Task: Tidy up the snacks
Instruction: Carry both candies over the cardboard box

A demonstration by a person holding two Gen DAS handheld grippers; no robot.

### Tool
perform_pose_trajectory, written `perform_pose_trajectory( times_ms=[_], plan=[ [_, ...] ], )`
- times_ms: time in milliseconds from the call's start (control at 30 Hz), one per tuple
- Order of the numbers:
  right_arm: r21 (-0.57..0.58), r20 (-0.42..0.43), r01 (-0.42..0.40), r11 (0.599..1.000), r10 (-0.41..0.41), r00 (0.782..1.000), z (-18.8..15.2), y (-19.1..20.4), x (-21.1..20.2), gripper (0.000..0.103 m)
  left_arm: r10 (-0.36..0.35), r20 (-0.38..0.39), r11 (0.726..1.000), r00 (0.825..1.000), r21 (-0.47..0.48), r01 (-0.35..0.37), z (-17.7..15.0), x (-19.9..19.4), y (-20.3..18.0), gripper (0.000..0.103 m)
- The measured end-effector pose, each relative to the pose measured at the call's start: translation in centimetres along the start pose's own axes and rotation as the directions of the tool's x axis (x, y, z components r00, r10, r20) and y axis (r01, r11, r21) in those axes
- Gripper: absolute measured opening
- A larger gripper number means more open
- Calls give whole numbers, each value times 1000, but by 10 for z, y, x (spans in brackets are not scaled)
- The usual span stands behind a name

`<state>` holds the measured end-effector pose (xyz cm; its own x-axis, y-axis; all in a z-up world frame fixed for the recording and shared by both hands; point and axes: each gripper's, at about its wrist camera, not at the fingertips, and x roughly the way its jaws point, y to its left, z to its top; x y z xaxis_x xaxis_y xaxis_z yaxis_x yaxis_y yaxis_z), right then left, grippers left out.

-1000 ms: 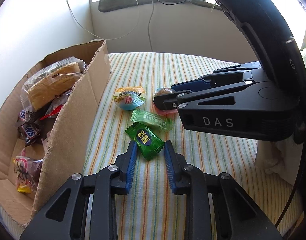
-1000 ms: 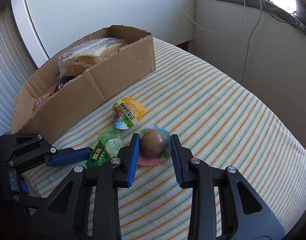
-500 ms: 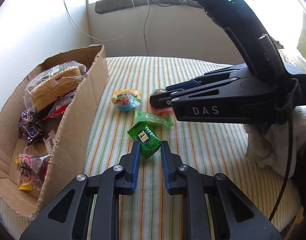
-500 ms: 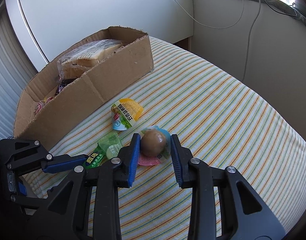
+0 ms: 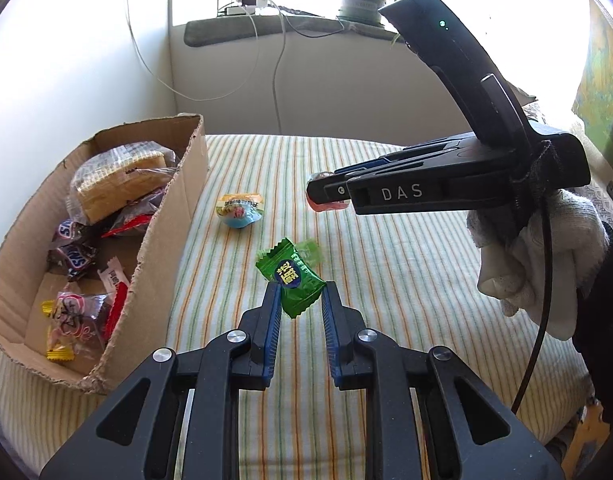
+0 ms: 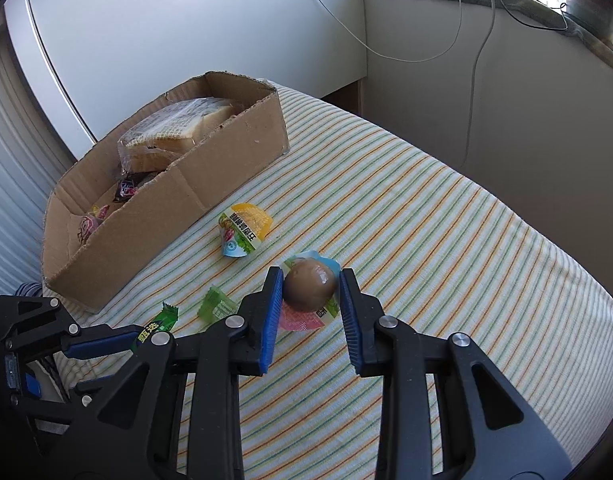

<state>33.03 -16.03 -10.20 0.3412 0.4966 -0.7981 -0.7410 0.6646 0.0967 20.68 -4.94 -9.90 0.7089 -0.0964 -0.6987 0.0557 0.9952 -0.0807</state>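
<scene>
- The left gripper [image 5: 299, 300] is clamped on a dark green candy [image 5: 292, 282], its jaws having just narrowed around the wrapper, which is pinched between the blue pads.
- The right gripper [image 6: 311, 294] pinches a packed brown egg [image 6: 309, 289] between its pads.
- A pale green candy [image 6: 215, 305] lies on the striped cloth [image 6: 426, 240], at nine o'clock of the egg.
- A yellow-and-blue jelly cup [image 6: 244, 230] lies at eleven o'clock of the egg, just beside the cardboard box [image 6: 178, 204].
- The box, already holding wrapped bread [image 5: 114, 184] and chocolate bars [image 5: 72, 252], stands at ten o'clock.
</scene>
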Motion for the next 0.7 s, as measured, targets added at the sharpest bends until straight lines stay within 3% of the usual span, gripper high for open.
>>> perform_pose_trajectory(
  times_ms=[233,700],
  plan=[
    [-16,29,9,1000,-8,1000,7,20,-23,29,1,53,1000,999,-17,-1,-4,-26,20,19],
    [-107,52,-36,994,41,998,35,93,-33,29,99,101,991,990,-99,-89,-4,-62,78,19]
  ],
)
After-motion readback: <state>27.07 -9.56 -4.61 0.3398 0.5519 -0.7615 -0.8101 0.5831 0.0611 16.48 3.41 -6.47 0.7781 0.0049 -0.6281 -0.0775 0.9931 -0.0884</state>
